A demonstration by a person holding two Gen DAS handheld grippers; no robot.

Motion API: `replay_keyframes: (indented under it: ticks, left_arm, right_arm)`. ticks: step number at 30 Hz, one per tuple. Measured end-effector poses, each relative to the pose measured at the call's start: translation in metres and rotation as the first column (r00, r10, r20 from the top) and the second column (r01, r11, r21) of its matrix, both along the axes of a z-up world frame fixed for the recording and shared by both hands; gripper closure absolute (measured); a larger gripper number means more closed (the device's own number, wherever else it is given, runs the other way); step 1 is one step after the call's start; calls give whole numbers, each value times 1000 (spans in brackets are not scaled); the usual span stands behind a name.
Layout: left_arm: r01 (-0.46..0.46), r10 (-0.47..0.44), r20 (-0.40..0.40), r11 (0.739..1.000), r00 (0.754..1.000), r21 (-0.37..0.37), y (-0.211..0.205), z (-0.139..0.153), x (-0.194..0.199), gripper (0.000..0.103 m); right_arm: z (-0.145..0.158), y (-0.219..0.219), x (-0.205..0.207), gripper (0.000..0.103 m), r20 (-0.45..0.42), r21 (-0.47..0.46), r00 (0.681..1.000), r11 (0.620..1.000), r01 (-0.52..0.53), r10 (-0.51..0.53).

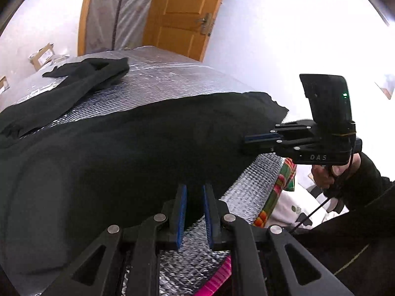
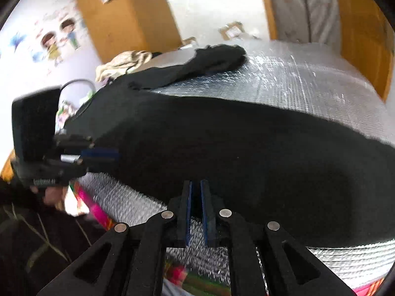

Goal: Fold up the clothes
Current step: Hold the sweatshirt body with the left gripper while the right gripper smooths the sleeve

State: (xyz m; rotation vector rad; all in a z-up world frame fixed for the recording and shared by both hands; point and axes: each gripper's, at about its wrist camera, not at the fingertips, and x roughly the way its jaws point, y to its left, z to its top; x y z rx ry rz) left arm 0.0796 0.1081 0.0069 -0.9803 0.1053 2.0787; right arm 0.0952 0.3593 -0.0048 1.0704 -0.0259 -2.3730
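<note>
The black garment (image 1: 128, 153) lay spread over the silver mat (image 1: 158, 74). Left tool (image 1: 193, 190) and right tool (image 2: 195, 185) both sat at its near hem, jaws narrow; can't tell if they pinched cloth.

1. The right gripper (image 2: 195, 192) is pointing at the near edge of the black garment (image 2: 246, 153); its blue-padded jaws are standing slightly apart, and whether cloth sits between them cannot be told.
2. The garment is lying spread across the silver quilted mat (image 2: 308, 79), with one sleeve (image 2: 209, 61) reaching toward the far side.
3. The left gripper (image 2: 116, 155) is entering from the left, its fingers lying against the garment's left edge.
4. A beige cloth pile (image 2: 123, 64) is lying beyond the mat.
</note>
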Motion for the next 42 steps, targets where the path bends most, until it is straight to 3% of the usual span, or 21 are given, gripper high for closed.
replay_keyframes:
  ticks: [2, 5, 8, 12, 16, 21, 24, 27, 29, 31, 35, 39, 41, 42]
  left_arm:
    - [-20, 20, -9, 1000, 1000, 0, -2, 1, 0, 90]
    - [-128, 128, -25, 992, 991, 4, -17, 5, -7, 90]
    - [-235, 235, -35, 972, 971, 4, -34, 7, -14, 90]
    - [-346, 346, -4, 938, 938, -33, -55, -5, -23, 91]
    - [-359, 359, 0, 933, 933, -15, -61, -8, -21, 91]
    - [-369, 369, 3, 929, 930, -10, -58, -10, -23, 90]
    - [-375, 375, 12, 927, 927, 2, -60, -11, -23, 90]
    - [-375, 375, 12, 927, 927, 5, -60, -11, -22, 90]
    - [-374, 374, 11, 927, 927, 7, -60, -11, -22, 90]
    - [-373, 373, 11, 928, 928, 8, -60, -11, -21, 90]
    - [-371, 371, 7, 929, 929, 10, -60, -11, -21, 90]
    - [-373, 372, 12, 928, 928, 19, -62, -12, -21, 90]
    - [-374, 373, 11, 927, 928, 19, -62, -12, -20, 90]
    - [-374, 374, 9, 927, 927, 18, -62, -12, -20, 90]
  right_arm:
    - [3, 5, 2, 95, -8, 8, 1000, 1000, 9, -9]
    - [6, 19, -3, 94, -28, -38, 995, 994, 99, -100]
    - [0, 34, -15, 94, 9, -109, 981, 975, 194, -194]
    - [-11, 53, -14, 98, 48, -189, 970, 951, 245, -240]
    - [-5, 74, -14, 93, 71, -243, 936, 904, 352, -345]
    - [13, 42, -30, 93, 16, -279, 962, 922, 267, -274]
    - [6, 20, -49, 93, 57, -277, 970, 930, 244, -237]
    - [-7, 25, -63, 97, 120, -256, 953, 919, 300, -278]
    - [-12, 54, -63, 97, 159, -309, 923, 871, 382, -349]
    - [-16, 93, -59, 96, 198, -351, 865, 791, 501, -461]
    - [-21, 175, -45, 98, 274, -425, 696, 565, 707, -664]
    - [-15, 218, -30, 95, 252, -364, 516, 414, 835, -819]
    - [-11, 226, -24, 92, 255, -342, 461, 367, 865, -850]
    - [-6, 221, -23, 92, 240, -341, 467, 377, 861, -851]
